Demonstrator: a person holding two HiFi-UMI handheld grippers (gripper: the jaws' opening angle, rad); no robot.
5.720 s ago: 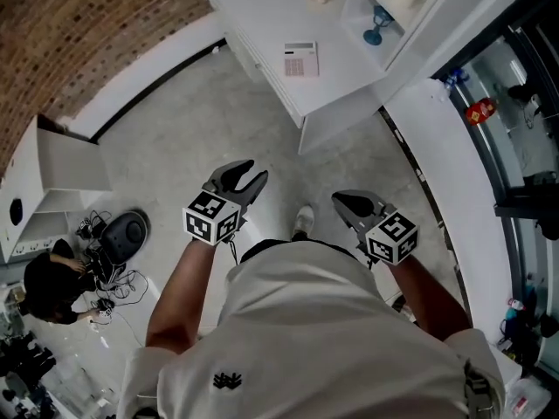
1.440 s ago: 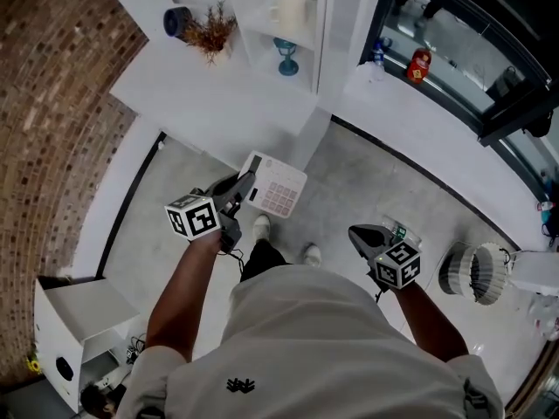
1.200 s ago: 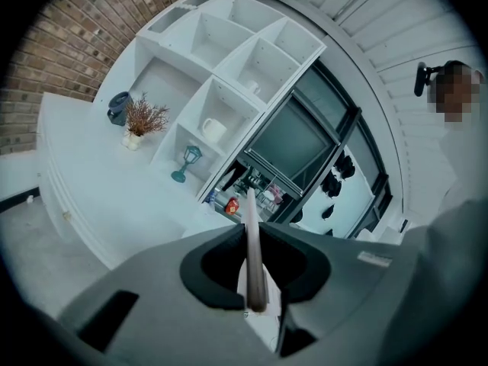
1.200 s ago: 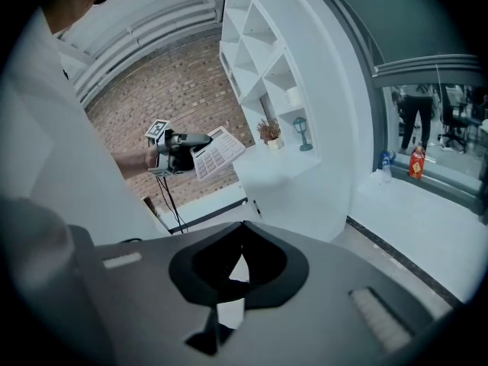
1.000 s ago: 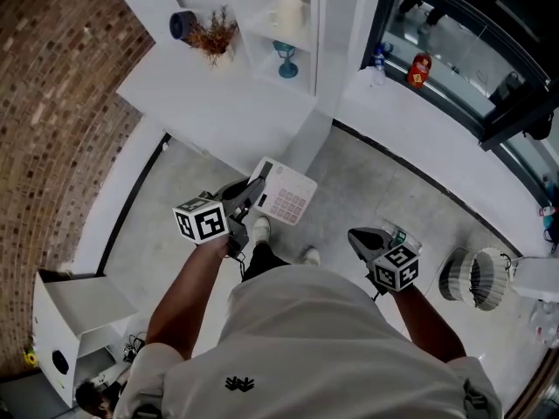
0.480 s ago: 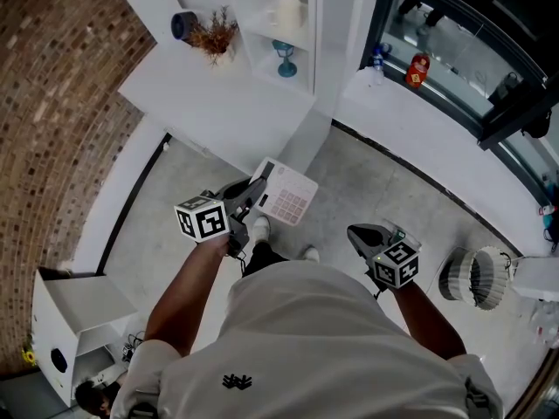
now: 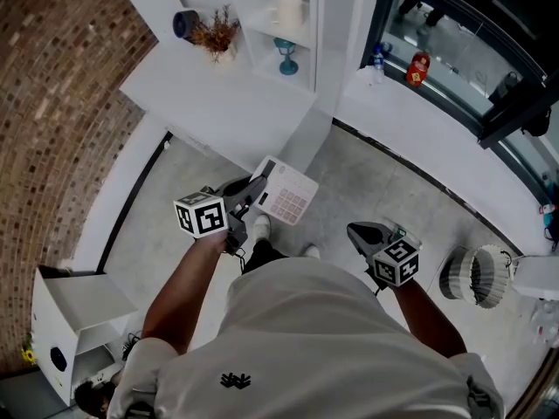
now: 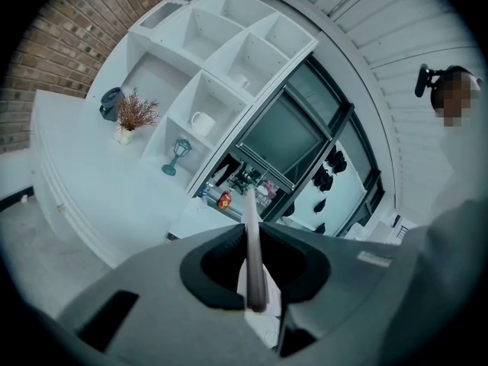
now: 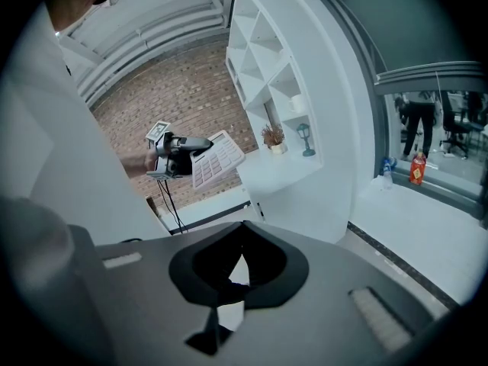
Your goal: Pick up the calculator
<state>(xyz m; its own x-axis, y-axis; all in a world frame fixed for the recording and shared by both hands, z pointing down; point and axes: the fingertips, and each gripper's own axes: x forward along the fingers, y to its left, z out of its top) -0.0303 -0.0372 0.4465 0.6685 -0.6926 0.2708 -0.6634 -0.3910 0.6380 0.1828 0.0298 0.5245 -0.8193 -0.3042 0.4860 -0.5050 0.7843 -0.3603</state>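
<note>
White calculator [image 7: 288, 190]: is being carried in mid-air, clear of the white desk [image 7: 218, 103], above the grey floor [image 7: 367, 182] and the person's shoes [image 7: 260, 227].
Grip: the left gripper [image 7: 253, 195] is clamping one edge of it. In the left gripper view it is showing edge-on, as a thin blade pinched between the two pads.
Slip risk: most of the calculator is overhanging beyond the jaws, so its weight is probably levering on a narrow bite. A jolt or a loosening squeeze could be enough to let it pivot out and drop to the hard floor.
Knock risk: the free end is sitting near the desk's corner, so a careless swing could be striking it there.
Facing: the keypad is looking up toward the head camera, and in the right gripper view it is also facing that gripper.
Long axis: is running from the jaws away from the person, up and to the right in the head view, with the far end tipping slightly upward.
Right gripper [image 7: 362, 232]: is hovering well apart from it, jaws together on nothing.
</note>
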